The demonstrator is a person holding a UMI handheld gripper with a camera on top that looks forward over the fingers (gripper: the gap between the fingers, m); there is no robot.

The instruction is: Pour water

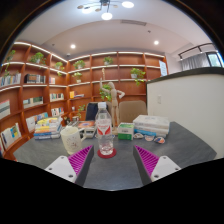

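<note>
The clear plastic water bottle with a red label [104, 131] stood upright on the grey table [185, 145], just ahead of the spread gripper [108, 160], not yet between its pink pads [66, 163]. A white ribbed cup [72, 139] stood just beside the bottle. An off-centre approach could have toppled the bottle. Its water level and cap were hard to make out.

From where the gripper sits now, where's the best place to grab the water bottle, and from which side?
Grip the water bottle at mid-body, near its red label, coming straight ahead from the near side. It stands upright on the grey table, just beyond the open gripper and centred between the fingers. The cup stands close beside it, so keep the approach straight.
</note>
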